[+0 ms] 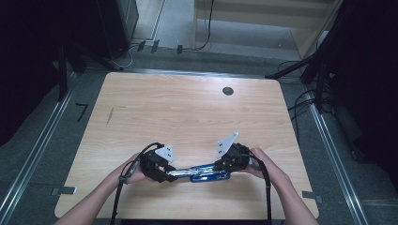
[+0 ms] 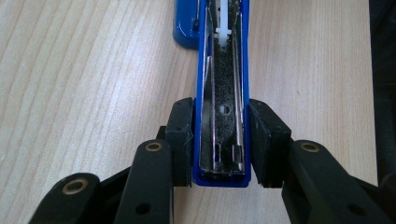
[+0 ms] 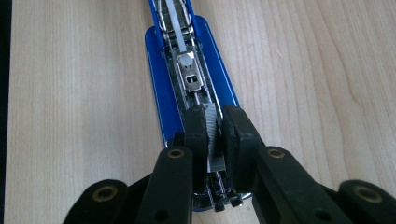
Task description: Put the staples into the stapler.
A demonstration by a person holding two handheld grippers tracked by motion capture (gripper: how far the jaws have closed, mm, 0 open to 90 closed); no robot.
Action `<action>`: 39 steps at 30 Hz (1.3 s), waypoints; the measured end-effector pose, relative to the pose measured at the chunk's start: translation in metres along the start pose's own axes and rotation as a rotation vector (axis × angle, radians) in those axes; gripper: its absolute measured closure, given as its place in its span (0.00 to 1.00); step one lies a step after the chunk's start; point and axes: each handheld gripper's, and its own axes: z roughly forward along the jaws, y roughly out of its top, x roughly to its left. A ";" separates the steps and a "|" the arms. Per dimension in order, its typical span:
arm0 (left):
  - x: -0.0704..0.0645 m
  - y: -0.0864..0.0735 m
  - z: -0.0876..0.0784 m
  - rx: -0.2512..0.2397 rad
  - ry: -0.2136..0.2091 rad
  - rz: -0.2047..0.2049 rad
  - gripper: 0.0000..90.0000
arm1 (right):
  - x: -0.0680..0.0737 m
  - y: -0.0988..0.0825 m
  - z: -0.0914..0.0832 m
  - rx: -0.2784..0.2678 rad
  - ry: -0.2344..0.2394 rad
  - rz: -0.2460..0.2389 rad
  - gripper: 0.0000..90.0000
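A blue stapler [image 1: 206, 172] is lying opened out on the wooden counter [image 1: 187, 108], low in the high view and a little right of its centre, stretching between the two hands. The left claw [image 1: 170, 172] is coming in from the left, and its pads are pressing on both sides of the stapler's raised top arm [image 2: 223, 116], whose metal channel is facing the left gripper view. The right claw [image 1: 220, 168] is coming in from the right. In the right gripper view its pads are pinching a grey strip of staples [image 3: 214, 135] right over the stapler's open magazine [image 3: 196, 88], above the blue base [image 3: 161, 88] that is resting flat on the counter. A small dark round mark [image 1: 228, 91] is sitting near the counter's far edge, in the upper middle of the high view.
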 end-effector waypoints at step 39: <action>0.000 0.000 0.000 0.001 -0.002 0.000 0.72 | 0.001 0.002 -0.001 0.008 0.025 0.018 0.93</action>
